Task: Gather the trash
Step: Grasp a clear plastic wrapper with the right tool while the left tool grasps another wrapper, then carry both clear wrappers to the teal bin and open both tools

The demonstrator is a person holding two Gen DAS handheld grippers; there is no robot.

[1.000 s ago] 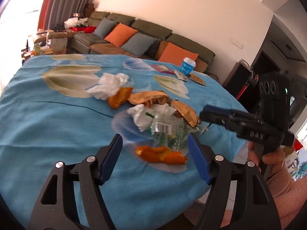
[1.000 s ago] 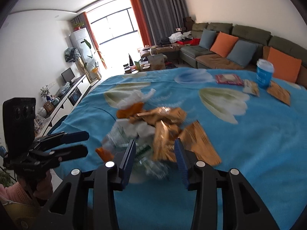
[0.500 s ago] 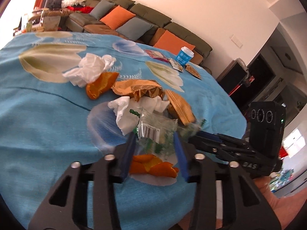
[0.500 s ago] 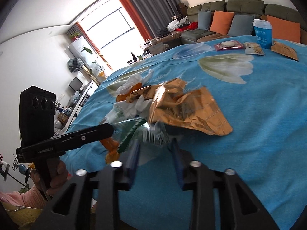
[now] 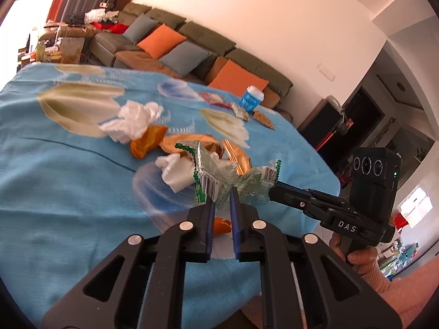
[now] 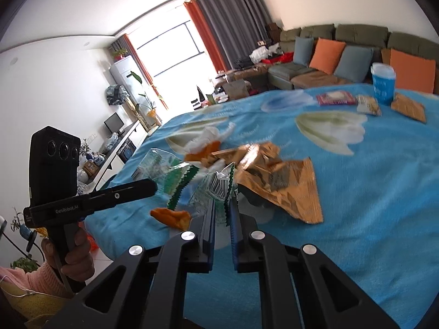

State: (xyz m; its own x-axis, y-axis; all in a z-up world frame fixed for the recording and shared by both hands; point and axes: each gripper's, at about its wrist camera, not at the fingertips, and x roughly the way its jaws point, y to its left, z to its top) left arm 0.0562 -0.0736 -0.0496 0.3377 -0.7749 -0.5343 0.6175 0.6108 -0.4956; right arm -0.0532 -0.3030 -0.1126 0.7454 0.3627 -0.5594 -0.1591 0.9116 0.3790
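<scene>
A crumpled clear wrapper with green zigzag edges (image 5: 211, 183) is raised above the blue tablecloth (image 5: 55, 192). My left gripper (image 5: 221, 198) is closing, and its blue pads pinch the wrapper's lower part. My right gripper (image 5: 273, 192) comes in from the right and grips the wrapper's other end (image 5: 260, 181). In the right wrist view my right gripper (image 6: 221, 205) is also closing, pinching clear green-edged wrapper (image 6: 218, 186). There the left gripper (image 6: 151, 186) holds the part on the left (image 6: 164, 170). Whether it is one wrapper or two, I cannot tell.
A gold snack bag (image 6: 277, 186), white tissues (image 5: 134, 120), and orange peels (image 5: 146, 142) (image 6: 171, 216) lie around the wrapper. A blue cup (image 6: 382, 83) and small packets (image 6: 333, 98) stand at the far side. The table's near edge is just below both grippers. A sofa stands behind.
Both grippers went from wide apart to nearly shut on the clear green wrapper. The wrapper has come up off the pile of trash.
</scene>
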